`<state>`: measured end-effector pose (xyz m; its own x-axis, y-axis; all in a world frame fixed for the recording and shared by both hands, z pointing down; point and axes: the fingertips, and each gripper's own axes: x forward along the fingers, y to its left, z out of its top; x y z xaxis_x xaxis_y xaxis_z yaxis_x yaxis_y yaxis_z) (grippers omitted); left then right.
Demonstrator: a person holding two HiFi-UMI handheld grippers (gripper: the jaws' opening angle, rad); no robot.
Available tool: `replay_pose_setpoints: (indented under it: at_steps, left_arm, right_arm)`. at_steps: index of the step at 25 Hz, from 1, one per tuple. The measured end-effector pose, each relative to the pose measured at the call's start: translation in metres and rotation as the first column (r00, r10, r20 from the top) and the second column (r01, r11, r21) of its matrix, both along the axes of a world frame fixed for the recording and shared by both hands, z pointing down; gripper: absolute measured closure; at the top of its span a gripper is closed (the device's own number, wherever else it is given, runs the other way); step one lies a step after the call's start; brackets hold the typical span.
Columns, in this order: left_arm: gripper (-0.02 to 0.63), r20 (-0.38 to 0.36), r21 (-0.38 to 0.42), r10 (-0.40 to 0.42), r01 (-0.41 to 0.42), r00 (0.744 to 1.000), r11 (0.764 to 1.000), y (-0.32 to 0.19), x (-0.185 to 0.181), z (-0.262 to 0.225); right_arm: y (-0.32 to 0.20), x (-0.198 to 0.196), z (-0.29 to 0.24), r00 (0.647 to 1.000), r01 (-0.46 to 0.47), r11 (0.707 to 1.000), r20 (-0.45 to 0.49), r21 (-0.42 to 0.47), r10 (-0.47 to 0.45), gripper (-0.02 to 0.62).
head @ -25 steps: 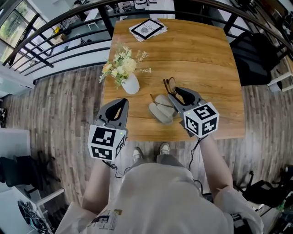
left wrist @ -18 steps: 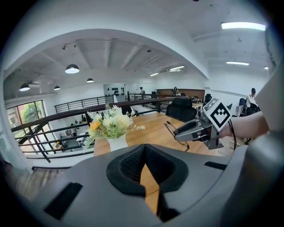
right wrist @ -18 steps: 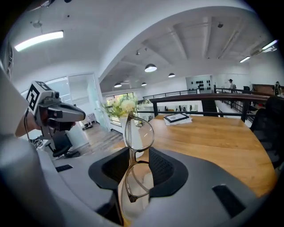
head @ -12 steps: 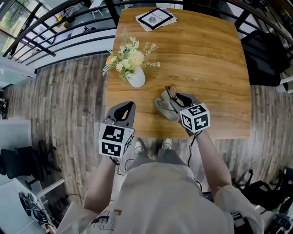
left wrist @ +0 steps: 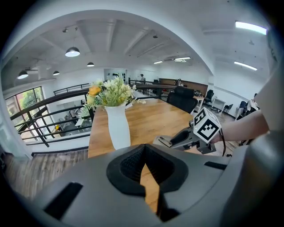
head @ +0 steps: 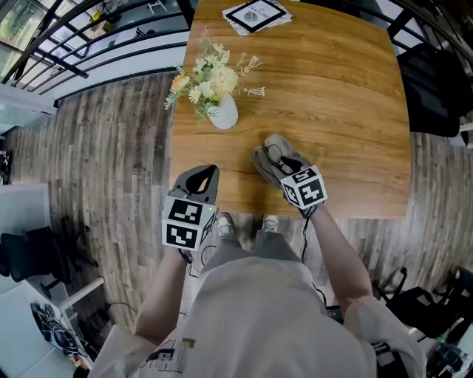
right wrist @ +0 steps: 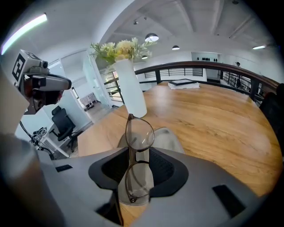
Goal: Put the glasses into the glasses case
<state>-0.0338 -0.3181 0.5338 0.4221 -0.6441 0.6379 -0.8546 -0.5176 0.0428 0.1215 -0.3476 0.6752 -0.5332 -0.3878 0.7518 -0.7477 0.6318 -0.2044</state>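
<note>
Glasses held on end in the right claw, one lens above the other. We see a thin brownish rim, rounded clear lenses and a narrow bridge. The lower lens sits between the jaws, which grip the frame; the upper lens stands clear of them. The glasses are over the case, which lies on the table near its near edge. The case is grey and matt. From the head view the claw covers part of it, and we cannot tell whether the glasses touch it.

The left claw is closed on nothing, its tips together, at the table's near left edge, well apart from the case.

Cubes with black-and-white square markers ride on both claws; these are patterns, not words. A card at the far edge bears print that is too small for us to read. A white vase of pale flowers stands left of the case.
</note>
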Motion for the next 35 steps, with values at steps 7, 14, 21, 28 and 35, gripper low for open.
replay_pose_setpoints:
  at_steps: [7, 14, 21, 28, 35]
  left_arm:
    - [0.589, 0.003, -0.06, 0.011, -0.01, 1.0, 0.998, 0.018, 0.0, 0.023]
    - [0.589, 0.013, -0.09, 0.018, -0.017, 1.0, 0.996, 0.035, -0.006, 0.031]
    - [0.589, 0.0, -0.071, 0.017, -0.017, 1.0, 0.997, 0.043, -0.011, 0.022]
    - [0.589, -0.004, 0.069, 0.021, -0.021, 1.0, 0.997, 0.021, -0.024, -0.036]
    - [0.589, -0.014, 0.264, 0.039, -0.034, 0.999, 0.964, 0.005, -0.032, -0.123]
  right_arm:
    - [0.014, -0.012, 0.035, 0.998, 0.042, 0.996, -0.034, -0.077, -0.045, 0.424]
    - [0.01, -0.016, 0.04, 0.999, 0.019, 0.995, -0.046, -0.093, -0.024, 0.416]
    - [-0.003, -0.006, -0.006, 0.999, -0.03, 0.999, -0.025, -0.012, 0.029, 0.413]
    - [-0.021, -0.003, -0.13, 0.991, -0.096, 0.973, 0.109, 0.21, 0.075, 0.46]
    - [-0.008, -0.006, -0.249, 0.968, -0.158, 0.902, 0.243, 0.402, 0.061, 0.497]
